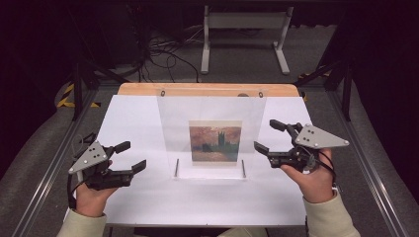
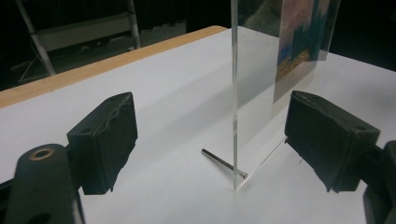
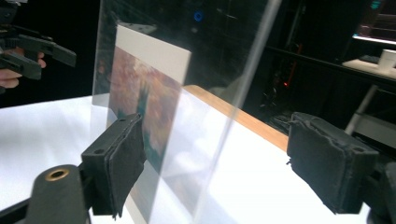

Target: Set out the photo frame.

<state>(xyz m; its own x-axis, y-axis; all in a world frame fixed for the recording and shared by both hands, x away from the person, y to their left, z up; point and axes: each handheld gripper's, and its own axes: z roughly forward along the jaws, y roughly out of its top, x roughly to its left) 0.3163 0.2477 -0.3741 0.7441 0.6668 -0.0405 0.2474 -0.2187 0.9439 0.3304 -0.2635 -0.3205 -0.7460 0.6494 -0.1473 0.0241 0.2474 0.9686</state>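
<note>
Acrylic frame (image 1: 212,133) — one | pins (image 1: 176,168) — two | tongs: left tongs (image 1: 129,157), right tongs (image 1: 269,137) — spread, empty

Between the jaws in the left gripper view, the clear stand (image 2: 252,93) is running off the top edge, taking most of the painted card (image 2: 299,46) with it. In the right gripper view the stand's (image 3: 187,93) top is also being cropped, and the card (image 3: 144,102) beyond the left-hand jaw is looking blurred.

Clear acrylic stand (image 1: 212,106); orange-teal painted picture (image 1: 215,143); white table (image 1: 128,123).
</note>
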